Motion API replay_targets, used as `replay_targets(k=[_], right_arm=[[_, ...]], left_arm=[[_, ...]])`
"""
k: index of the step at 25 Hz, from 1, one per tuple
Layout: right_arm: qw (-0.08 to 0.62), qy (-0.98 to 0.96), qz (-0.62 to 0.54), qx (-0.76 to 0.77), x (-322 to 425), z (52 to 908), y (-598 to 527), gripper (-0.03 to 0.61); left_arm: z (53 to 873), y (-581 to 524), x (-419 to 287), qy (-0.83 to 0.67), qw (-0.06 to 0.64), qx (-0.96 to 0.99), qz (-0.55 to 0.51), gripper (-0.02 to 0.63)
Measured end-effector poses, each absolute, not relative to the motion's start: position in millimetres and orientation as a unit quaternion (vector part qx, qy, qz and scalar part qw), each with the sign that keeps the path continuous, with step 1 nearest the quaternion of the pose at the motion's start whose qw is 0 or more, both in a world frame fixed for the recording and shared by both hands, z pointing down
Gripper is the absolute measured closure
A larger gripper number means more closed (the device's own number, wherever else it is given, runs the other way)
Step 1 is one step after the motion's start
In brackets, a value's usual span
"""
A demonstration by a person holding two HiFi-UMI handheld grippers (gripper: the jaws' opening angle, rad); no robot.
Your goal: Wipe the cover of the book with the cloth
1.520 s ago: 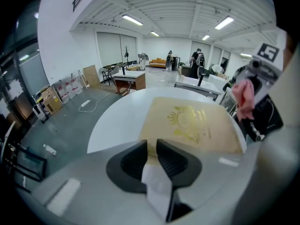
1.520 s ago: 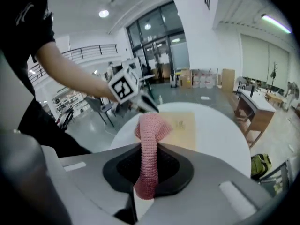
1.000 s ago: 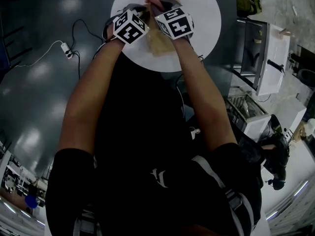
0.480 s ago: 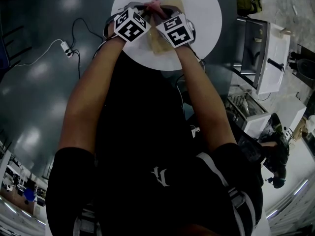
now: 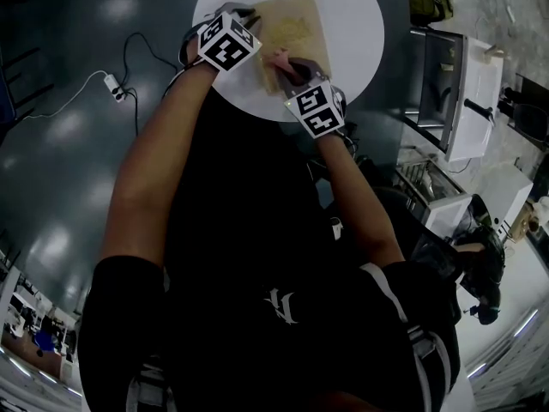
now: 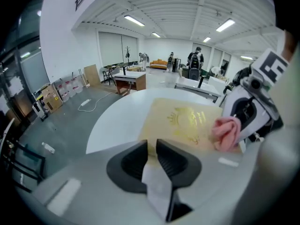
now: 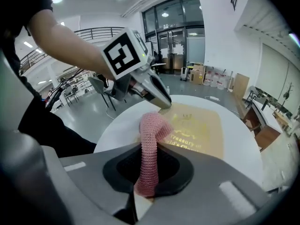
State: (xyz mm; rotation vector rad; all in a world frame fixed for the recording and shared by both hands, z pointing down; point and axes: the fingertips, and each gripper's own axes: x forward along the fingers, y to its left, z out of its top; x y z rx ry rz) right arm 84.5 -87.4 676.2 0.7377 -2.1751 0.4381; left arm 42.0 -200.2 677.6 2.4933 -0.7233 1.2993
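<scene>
A tan book with gold print (image 5: 293, 22) lies on the round white table (image 5: 356, 11). My left gripper (image 5: 250, 24) is shut on the book's near-left edge (image 6: 161, 134), its jaws (image 6: 151, 145) pinching the cover. My right gripper (image 5: 290, 69) is shut on a pink knitted cloth (image 5: 279, 57), which stands up from its jaws (image 7: 149, 149) and folds over onto the book's near edge (image 7: 199, 131). In the left gripper view the cloth (image 6: 226, 133) rests on the cover's right side, below the right gripper (image 6: 253, 108). The left gripper (image 7: 152, 92) shows beyond the cloth.
A white power strip with cable (image 5: 116, 87) lies on the dark glossy floor left of the table. White cabinets and desks (image 5: 470, 93) stand at the right. More desks and people (image 6: 194, 60) are far back in the hall.
My right gripper has drawn the pink cloth back across the cover toward the person, baring more of the book. The left gripper has stayed on the book's edge.
</scene>
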Motion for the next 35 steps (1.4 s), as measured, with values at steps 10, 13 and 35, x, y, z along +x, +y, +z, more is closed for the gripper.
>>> replay_targets(k=[10,13,35], right_arm=[[0.413,-0.830,0.240,0.288,107,683,-20,0.546],[0.437,-0.811,0.281,0.270,117,696,7,0.545],[0.384,-0.852,0.181,0.306,21,669,-223,0.545]], left_arm=[[678,-200,41,-0.251,0.121,0.853,0.440,0.561],[677,-199,42,-0.252,0.123,0.853,0.440,0.562],[676,-194,-21,-0.266,0.154,0.839,0.449,0.523]])
